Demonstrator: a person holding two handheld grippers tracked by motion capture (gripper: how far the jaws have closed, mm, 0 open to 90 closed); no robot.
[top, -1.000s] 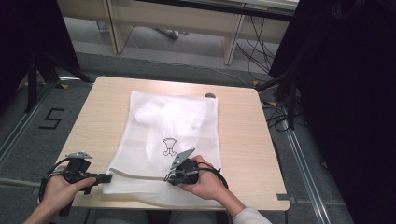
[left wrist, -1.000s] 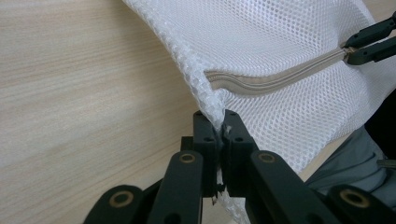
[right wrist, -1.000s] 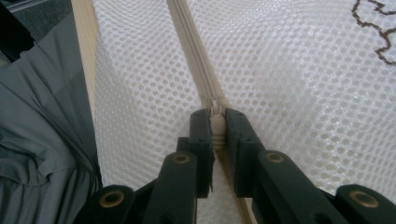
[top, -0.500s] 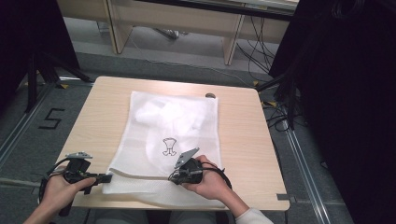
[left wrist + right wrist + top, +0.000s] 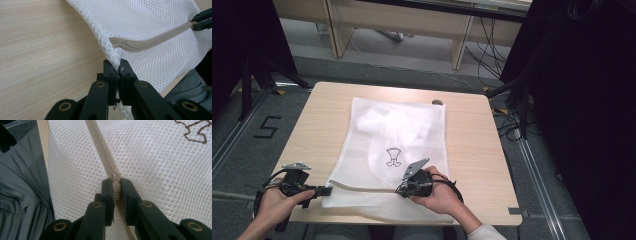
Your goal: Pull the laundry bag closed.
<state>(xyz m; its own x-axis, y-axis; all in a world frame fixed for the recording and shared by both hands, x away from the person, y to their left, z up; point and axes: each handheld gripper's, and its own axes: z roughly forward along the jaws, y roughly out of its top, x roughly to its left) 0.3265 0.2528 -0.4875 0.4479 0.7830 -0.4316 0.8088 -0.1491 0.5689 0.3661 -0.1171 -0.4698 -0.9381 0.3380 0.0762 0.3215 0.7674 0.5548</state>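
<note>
A white mesh laundry bag (image 5: 397, 135) with a small dark printed mark (image 5: 393, 157) lies flat on the wooden table (image 5: 312, 125). A beige zipper (image 5: 150, 41) runs along its near end. My left gripper (image 5: 326, 190) is shut on the bag's near left corner, the mesh edge pinched between its jaws (image 5: 118, 65). To the right, my right gripper (image 5: 401, 189) is shut on the zipper pull (image 5: 116, 187), with the zipper (image 5: 100, 142) running away from the jaws. The right gripper (image 5: 197, 21) also appears in the left gripper view, at the zipper's far end.
A small dark object (image 5: 437, 102) sits at the table's far edge. The bag's near end hangs slightly over the front edge, above the person's grey clothing (image 5: 22, 195). Bare wood lies left and right of the bag. Black drapes (image 5: 582, 100) stand to the right.
My right gripper has crept a little to the right along the zipper. The left gripper and the bag's corner have stayed put.
</note>
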